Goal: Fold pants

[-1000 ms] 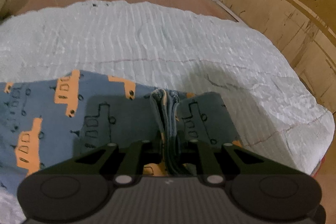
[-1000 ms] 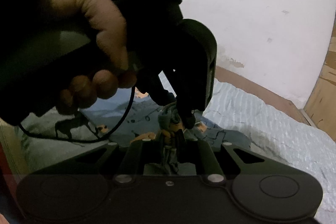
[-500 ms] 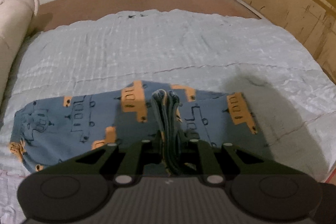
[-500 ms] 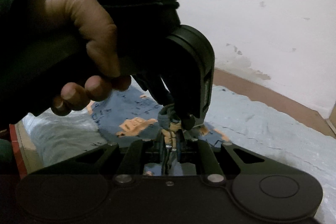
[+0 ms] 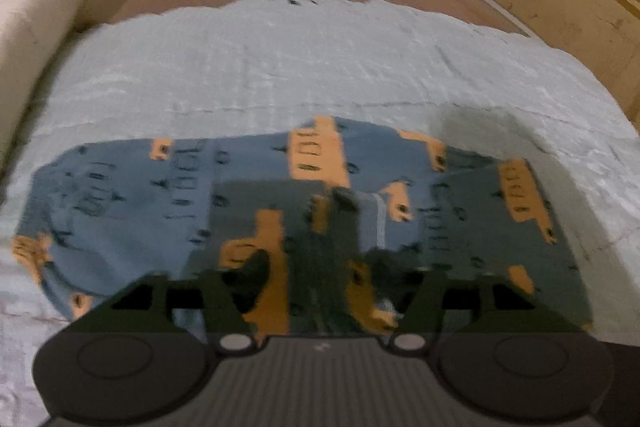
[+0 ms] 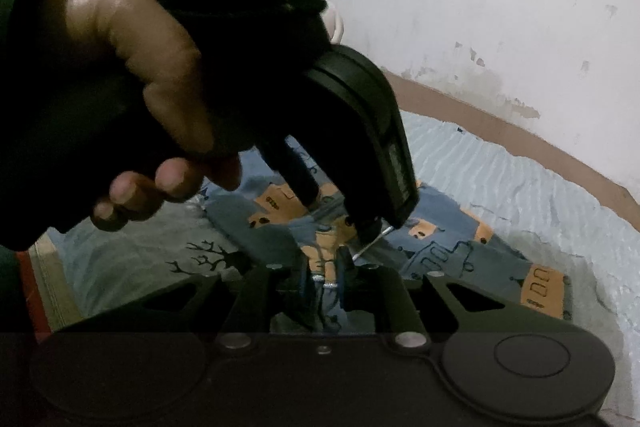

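Mostly bare quilt (image 5: 320, 67) beyond pants (image 5: 120, 195)

Left black hand-held gripper (image 5: 320, 267) at lower centre, jaws just opened wide, cloth between them unpinched, right black hand-held gripper (image 6: 326, 279) narrowly parted, just opening, person's left hand (image 6: 132, 107) upper left gripping its handle

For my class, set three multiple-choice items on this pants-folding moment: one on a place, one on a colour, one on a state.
1. Where do the pants lie?
A. on the pale blue bedcover
B. on a wooden chair
C. in a basket

2. What colour are the vehicle prints?
A. green
B. orange
C. pink

3. How does the left tool stand?
A. shut on the cloth
B. out of view
C. open, jaws apart

Key: 1 A, bedcover surrounds the pants; 2 B, orange shapes on blue fabric; 3 C, its jaws have just been opening, bunched fabric loose between them.
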A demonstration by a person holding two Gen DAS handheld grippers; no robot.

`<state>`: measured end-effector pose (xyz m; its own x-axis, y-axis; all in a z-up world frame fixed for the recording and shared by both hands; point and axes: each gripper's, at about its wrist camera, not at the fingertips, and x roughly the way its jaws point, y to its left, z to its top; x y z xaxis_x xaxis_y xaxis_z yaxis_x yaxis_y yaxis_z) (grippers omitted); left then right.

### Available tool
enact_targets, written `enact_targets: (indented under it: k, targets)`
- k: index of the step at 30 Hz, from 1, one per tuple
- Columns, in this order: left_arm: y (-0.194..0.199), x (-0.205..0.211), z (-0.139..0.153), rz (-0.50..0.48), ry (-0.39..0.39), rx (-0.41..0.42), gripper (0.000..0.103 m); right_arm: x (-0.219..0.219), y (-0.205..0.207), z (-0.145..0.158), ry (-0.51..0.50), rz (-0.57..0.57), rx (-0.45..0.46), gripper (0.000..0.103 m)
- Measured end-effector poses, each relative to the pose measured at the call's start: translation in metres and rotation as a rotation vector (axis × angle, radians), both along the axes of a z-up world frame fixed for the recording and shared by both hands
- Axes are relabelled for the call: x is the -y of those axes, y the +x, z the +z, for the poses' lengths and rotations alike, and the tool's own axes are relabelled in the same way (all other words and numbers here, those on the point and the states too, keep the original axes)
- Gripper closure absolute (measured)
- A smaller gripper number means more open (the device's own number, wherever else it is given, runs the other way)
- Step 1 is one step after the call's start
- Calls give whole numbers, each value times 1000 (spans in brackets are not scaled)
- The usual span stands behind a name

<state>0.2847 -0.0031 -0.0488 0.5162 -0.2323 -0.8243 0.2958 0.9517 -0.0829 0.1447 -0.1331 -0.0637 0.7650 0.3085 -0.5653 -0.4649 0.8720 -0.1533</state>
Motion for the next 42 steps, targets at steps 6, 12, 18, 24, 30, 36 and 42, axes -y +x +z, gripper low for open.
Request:
enact_targets:
  k: [6,12,18,24,30,36,42]
  targets:
    - [-4,-22,18,101,7,76,6,-2,0,-1,12,4,-19,51]
    - [-18,-25,33,199,60,172,0,29,-21,15,35,2,41,6]
    - [-27,9,17,171,158,229,0,83,-16,18,-29,-113,96,1]
    - [-7,37,-17,162,342,257,0,119,53,10,-127,-300,55,1]
    - [6,25,-28,191,282,217,0,153,116,-10,-208,-416,-6,1]
    - [-11,15,-19,193,264,243,0,165,98,-3,-156,-415,4,2]
    - [-19,12,-26,197,319,225,0,133,44,-9,-214,-309,5,1]
